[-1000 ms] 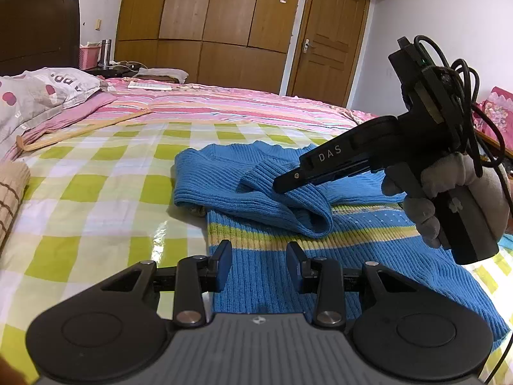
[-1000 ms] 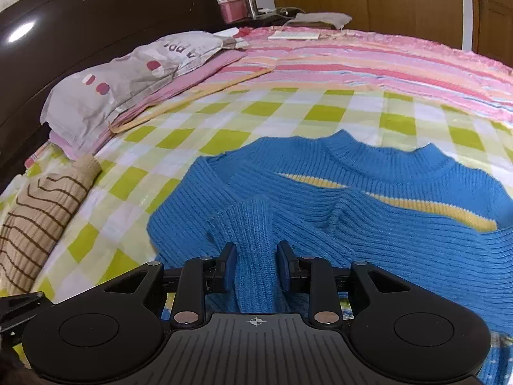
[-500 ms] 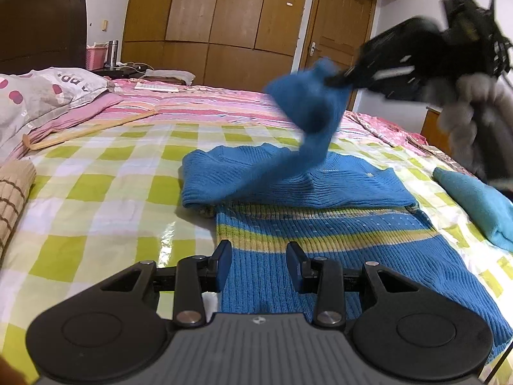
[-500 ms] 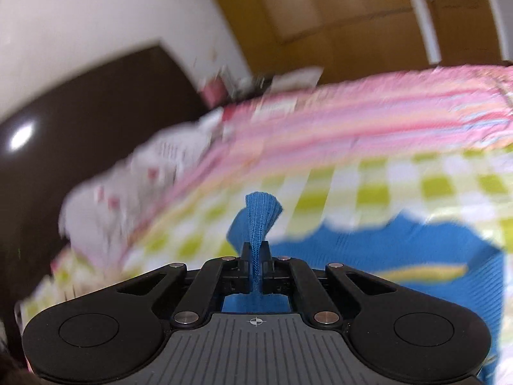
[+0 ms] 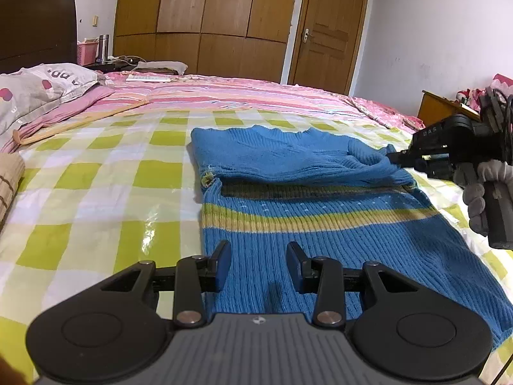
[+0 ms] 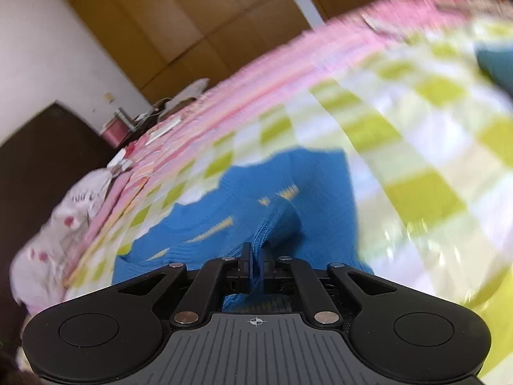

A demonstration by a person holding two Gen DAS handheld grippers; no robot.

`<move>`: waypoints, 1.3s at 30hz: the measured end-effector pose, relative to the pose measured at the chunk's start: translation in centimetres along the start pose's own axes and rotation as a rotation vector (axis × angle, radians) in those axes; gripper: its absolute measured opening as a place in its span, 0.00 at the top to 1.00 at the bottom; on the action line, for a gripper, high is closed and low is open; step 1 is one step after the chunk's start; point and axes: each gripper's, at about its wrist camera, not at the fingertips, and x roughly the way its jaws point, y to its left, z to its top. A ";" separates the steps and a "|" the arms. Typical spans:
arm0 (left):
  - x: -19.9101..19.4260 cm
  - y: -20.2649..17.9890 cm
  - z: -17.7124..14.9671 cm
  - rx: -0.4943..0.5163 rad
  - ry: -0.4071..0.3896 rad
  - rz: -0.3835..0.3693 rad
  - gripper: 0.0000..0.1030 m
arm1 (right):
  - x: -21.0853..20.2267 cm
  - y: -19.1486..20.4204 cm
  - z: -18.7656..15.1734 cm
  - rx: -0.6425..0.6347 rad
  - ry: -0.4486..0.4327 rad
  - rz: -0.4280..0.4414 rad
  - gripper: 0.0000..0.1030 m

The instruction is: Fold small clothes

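Observation:
A blue knit sweater (image 5: 304,221) with a yellow stripe lies flat on the checked bed cover. One sleeve (image 5: 320,163) lies folded across its chest. My left gripper (image 5: 259,261) is open and empty, low over the sweater's hem. My right gripper (image 5: 392,157) is at the sweater's right edge, shut on the sleeve cuff (image 5: 373,157). In the blurred right wrist view the right gripper (image 6: 255,264) pinches blue knit (image 6: 272,221) between its closed fingers.
A green-and-white checked cover (image 5: 96,192) spreads over the bed, with a pink striped sheet (image 5: 224,93) behind. Pillows (image 5: 38,86) lie at far left. A striped beige garment (image 5: 9,176) sits at the left edge. Wardrobe and door stand behind.
My right gripper closed on the sleeve cuff, lifted it high, then swung it right and down across the chest to the sweater's right edge. The left gripper stayed put.

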 end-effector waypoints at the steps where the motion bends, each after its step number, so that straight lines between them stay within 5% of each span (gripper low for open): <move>1: 0.1 0.0 0.0 -0.002 0.004 0.001 0.58 | 0.0 -0.5 0.1 0.029 0.002 0.010 0.90; 11: 0.5 -0.5 -0.4 0.006 0.024 0.001 0.58 | 0.4 0.4 0.6 0.019 0.035 0.036 0.78; 15: 0.4 -0.5 -0.3 0.008 0.016 0.001 0.58 | 1.8 2.8 1.4 -0.030 0.062 -0.008 0.95; 19: 0.2 -0.2 -0.1 -0.002 0.008 0.011 0.58 | 0.3 6.6 3.8 -0.036 -0.011 0.141 0.96; 24: -0.1 -0.2 0.1 -0.007 -0.014 0.016 0.58 | -5.2 7.9 5.4 -0.017 -0.246 0.349 0.96; 27: 0.3 -0.2 0.0 -0.005 -0.002 0.018 0.58 | -5.3 4.3 2.9 0.010 -0.297 0.256 0.96; 29: 0.5 -0.3 -0.2 0.001 0.012 0.020 0.58 | -2.8 1.4 0.6 -0.005 -0.200 0.076 0.96; 32: 0.4 -0.7 -0.5 0.014 0.020 0.026 0.58 | -0.7 -2.7 -1.8 0.089 -0.083 -0.040 0.96; 39: 0.8 -1.4 0.5 0.025 0.011 0.052 0.58 | -1.8 -3.7 -1.0 0.110 -0.106 -0.029 0.94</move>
